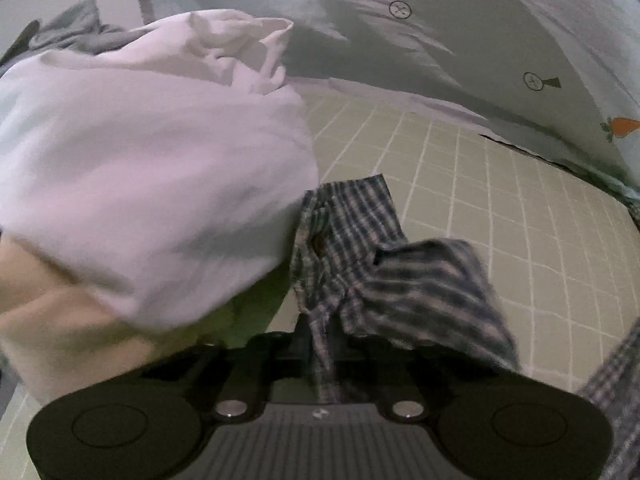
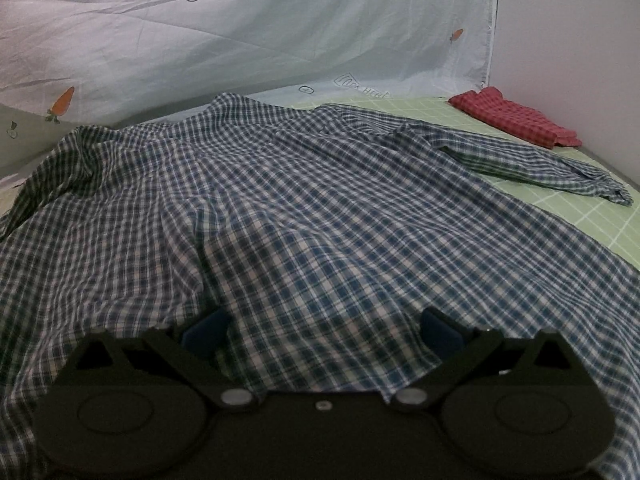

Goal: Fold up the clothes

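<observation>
Blue checked shirt [image 2: 304, 200] spread across green gridded mat [image 2: 592, 216]. Sleeve cuff [image 1: 352, 248] pinched in left gripper [image 1: 320, 344], jaws pressed together on cloth. Right gripper [image 2: 320, 332] held spread, shirt hem draped between pads, not clamped. Sleeve best drawn taut, laid inward flat. Red checked garment [image 2: 516, 120] folded in far corner; carrot-print sheet [image 2: 240, 40] hung behind; white garment [image 1: 152, 168] heaped left.

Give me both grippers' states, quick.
Left gripper: shut on the blue plaid shirt.
Right gripper: open, fingers wide apart with shirt fabric lying between them.
</observation>
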{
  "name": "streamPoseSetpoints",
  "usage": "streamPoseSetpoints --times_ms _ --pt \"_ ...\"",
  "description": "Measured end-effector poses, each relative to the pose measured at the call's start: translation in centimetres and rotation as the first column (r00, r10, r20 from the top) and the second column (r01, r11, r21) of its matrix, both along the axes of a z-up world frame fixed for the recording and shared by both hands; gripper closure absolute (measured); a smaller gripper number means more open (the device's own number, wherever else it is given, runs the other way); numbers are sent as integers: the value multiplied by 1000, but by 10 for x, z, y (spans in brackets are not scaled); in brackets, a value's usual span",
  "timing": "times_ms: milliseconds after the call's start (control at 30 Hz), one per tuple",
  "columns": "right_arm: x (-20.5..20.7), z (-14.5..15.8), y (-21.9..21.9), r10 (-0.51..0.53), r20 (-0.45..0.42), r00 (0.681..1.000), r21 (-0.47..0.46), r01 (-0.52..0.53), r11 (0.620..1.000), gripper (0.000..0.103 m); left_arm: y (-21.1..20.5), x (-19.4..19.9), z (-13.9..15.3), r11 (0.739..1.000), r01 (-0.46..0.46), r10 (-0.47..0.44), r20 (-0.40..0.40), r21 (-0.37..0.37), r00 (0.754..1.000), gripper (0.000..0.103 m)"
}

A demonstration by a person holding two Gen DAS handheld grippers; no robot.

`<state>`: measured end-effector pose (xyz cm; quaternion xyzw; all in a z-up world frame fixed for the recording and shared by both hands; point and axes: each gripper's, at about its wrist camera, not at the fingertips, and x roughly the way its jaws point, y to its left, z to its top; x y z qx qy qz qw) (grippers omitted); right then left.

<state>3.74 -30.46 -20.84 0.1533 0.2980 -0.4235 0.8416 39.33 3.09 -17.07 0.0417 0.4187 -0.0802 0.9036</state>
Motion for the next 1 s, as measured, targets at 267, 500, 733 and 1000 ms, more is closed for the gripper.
streamPoseSetpoints --times_ms 267,500,733,1000 --pt "-1 0 -1 1 5 1000 2 -1 1000 0 42 -69 32 991 -121 122 28 -58 992 96" --pt "-3 0 -1 5 13 1000 6 -5 1000 0 94 -149 41 967 -233 236 15 -101 972 96" --pt "-4 0 -3 4 12 1000 4 -4 1000 0 119 -202 41 966 -242 240 -32 -96 970 88" --pt "-5 0 -7 5 11 1000 3 -5 1000 0 151 -220 51 945 -299 299 -19 -133 954 59"
